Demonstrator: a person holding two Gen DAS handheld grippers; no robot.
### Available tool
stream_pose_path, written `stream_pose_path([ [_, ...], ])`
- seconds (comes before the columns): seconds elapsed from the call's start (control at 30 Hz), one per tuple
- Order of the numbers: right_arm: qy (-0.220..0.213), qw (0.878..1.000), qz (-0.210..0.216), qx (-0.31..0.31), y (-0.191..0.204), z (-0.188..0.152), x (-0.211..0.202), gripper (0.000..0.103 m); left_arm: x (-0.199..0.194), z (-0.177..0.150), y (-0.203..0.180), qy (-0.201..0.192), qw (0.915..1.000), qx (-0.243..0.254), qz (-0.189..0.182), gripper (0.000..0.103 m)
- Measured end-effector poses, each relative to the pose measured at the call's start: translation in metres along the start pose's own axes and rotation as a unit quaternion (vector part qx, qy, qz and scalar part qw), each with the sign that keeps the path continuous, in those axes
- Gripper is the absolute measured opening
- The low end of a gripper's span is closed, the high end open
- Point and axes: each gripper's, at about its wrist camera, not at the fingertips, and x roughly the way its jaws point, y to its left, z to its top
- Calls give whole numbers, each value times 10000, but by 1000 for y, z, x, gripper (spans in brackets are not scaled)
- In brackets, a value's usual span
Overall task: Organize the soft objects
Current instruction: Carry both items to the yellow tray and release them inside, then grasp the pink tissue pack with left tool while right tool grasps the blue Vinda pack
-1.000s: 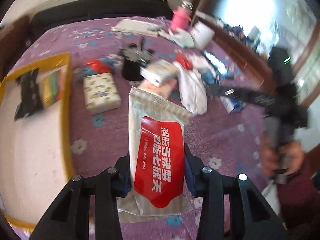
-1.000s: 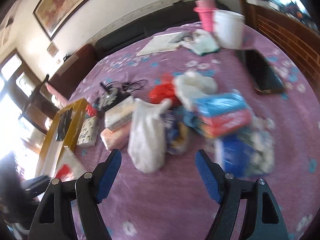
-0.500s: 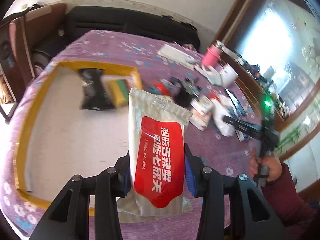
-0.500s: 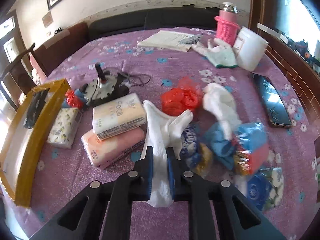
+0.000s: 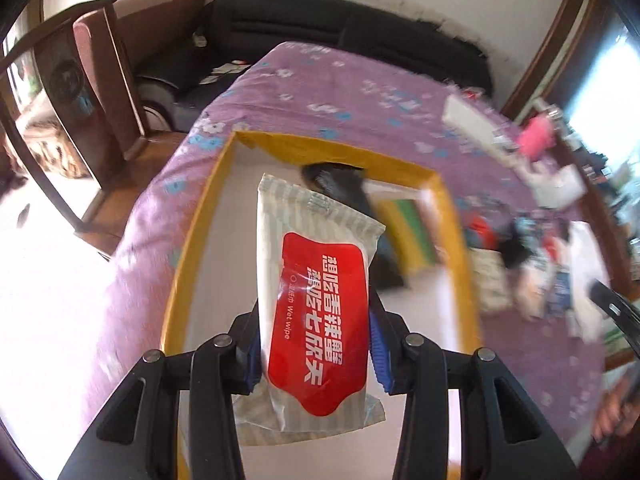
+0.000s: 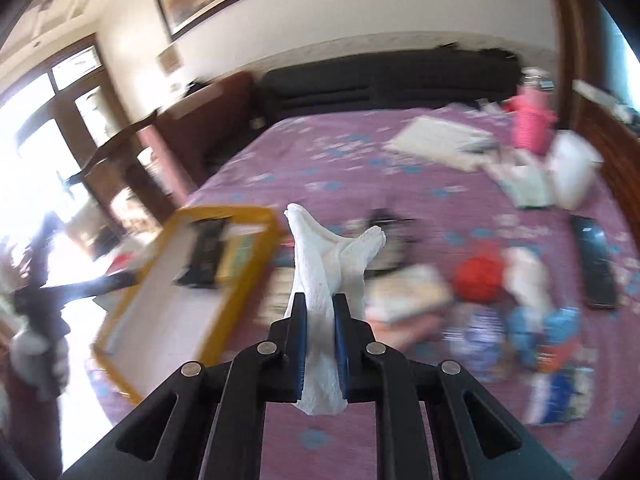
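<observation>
Red-labelled wet wipe pack (image 5: 316,312) stays clamped in the left hand-held gripper (image 5: 314,348), now held above the yellow-rimmed tray (image 5: 192,240). White sock (image 6: 324,280), lifted off the purple table (image 6: 320,152) since half a second ago, hangs pinched in the right hand-held gripper (image 6: 320,340).

The left gripper (image 5: 314,346) now carries the wet wipe pack (image 5: 316,296) over the yellow-rimmed tray (image 5: 192,236), filling centre frame. The right gripper (image 6: 320,344), wide open a second ago, now lifts the white sock (image 6: 328,264) off the purple tablecloth (image 6: 340,152).
</observation>
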Motion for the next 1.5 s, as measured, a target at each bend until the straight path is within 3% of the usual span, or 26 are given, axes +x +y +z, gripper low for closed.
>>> stream_pose_path([
  [0.23, 622, 9958, 513, -433, 77, 7, 75, 14, 60, 38, 12, 130, 9991, -210, 331, 43],
  [0.37, 987, 9916, 605, -576, 108, 2, 118, 14, 78, 51, 27, 88, 9982, -521, 269, 52],
  [0.43, 1151, 9898, 596, -594, 115, -3, 134, 14, 74, 50, 27, 44, 9984, -548, 139, 64],
  [0.5, 1311, 9884, 488, -593, 118, -6, 151, 14, 62, 46, 31, -11, 9977, -664, -124, 66],
  [0.57, 1386, 9880, 388, -564, 120, -7, 164, 14, 49, 41, 33, -128, 9977, -655, -147, 66],
  [0.77, 1175, 9906, 6, -705, 120, 5, 187, 15, 3, 16, 47, -559, 9933, -927, -415, 76],
  [0.87, 1214, 9910, 127, -552, 115, 10, 189, 38, -14, 5, 49, -690, 9916, -965, -514, 76],
  [0.93, 1085, 9928, 249, -450, 113, 10, 175, 57, -25, -3, 47, -788, 9910, -949, -512, 77],
  [1.03, 647, 9964, 316, -451, 102, 9, 133, 66, -45, -16, 38, -954, 9890, -966, -586, 79],
  [1.13, 230, 9990, 154, -359, 76, -1, 88, 76, -68, -33, 17, -1183, 9836, -897, -1025, 89],
  [1.2, -59, 9995, -150, -257, 50, -13, 54, 77, -78, -42, -4, -1299, 9800, -783, -1286, 92],
  [1.3, -395, 9946, -956, 12, 0, -40, 4, 77, -77, -49, -47, -1295, 9777, -404, -1606, 92],
  [1.37, -495, 9875, -1453, 355, -40, -60, -29, 79, -65, -52, -79, -1081, 9790, -116, -1726, 92],
  [1.5, -578, 9724, -1902, 1223, -121, -92, -81, 80, -35, -62, -145, -672, 9829, 472, -1647, 92],
])
